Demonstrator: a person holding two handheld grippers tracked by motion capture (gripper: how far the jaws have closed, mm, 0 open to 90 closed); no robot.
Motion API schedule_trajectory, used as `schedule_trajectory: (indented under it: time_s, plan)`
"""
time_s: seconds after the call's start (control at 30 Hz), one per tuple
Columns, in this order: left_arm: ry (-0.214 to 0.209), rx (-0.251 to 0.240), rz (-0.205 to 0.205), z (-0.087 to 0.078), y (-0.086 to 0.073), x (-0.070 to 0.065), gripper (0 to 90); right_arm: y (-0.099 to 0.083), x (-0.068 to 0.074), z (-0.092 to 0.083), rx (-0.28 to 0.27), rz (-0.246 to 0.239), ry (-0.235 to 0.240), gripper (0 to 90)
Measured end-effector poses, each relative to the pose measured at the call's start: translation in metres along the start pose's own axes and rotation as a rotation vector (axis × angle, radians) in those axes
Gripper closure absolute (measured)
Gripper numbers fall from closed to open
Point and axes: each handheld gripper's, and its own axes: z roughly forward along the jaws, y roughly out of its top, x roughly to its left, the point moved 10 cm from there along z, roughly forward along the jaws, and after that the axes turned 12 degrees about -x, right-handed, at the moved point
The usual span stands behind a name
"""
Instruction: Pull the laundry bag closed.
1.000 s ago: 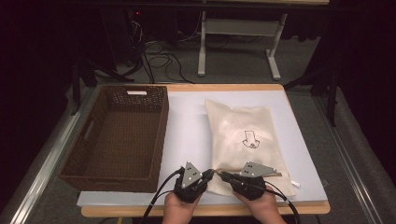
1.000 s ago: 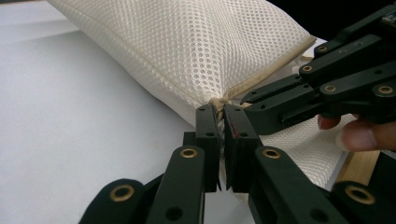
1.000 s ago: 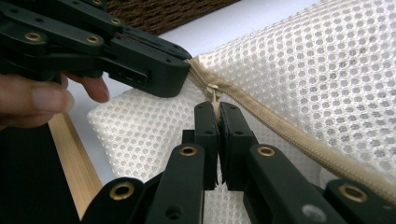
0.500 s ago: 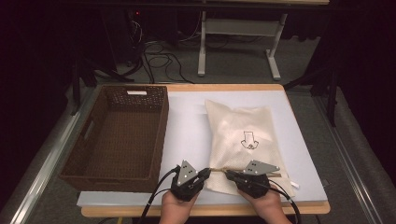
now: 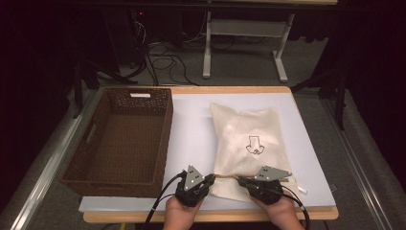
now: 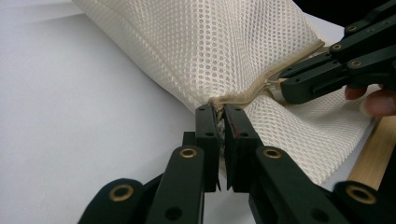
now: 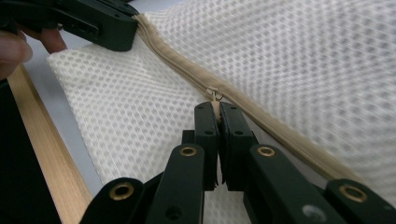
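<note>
Lying flat on the white table mat (image 5: 191, 129), the cream mesh zip bag (image 5: 249, 143) runs lengthwise away from the person, its beige zipper edge (image 7: 187, 70) nearest them. The left gripper (image 5: 210, 178) is clamped on the zipper's end, the right gripper (image 5: 241, 180) pinches the small zipper pull (image 7: 215, 94). A brown woven basket (image 5: 119, 139) sits to the left; beyond are grey carpet, cables and a desk frame (image 5: 244, 43).
</note>
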Motion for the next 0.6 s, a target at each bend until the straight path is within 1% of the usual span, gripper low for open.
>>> schedule_trajectory:
  time_s: [0.1,0.23,0.37,0.43,0.6]
  plan:
    - [0.002,0.001,0.001,0.0,0.0,0.0,85.3,-0.001,-0.008,-0.009,-0.004,0.01,-0.02,88.5]
    - [0.004,0.008,0.003,0.001,-0.002,0.0,85.1,-0.004,-0.015,-0.02,-0.003,0.017,-0.028,88.5]
    - [0.002,0.022,0.004,0.002,-0.003,0.001,84.9,-0.007,-0.024,-0.033,-0.01,0.037,-0.043,88.4]
    - [0.003,0.027,0.0,0.003,-0.004,0.002,84.9,-0.01,-0.029,-0.039,-0.009,0.044,-0.058,88.3]
    - [0.005,0.04,0.001,0.004,-0.006,0.003,84.9,-0.015,-0.037,-0.048,-0.004,0.057,-0.076,88.4]
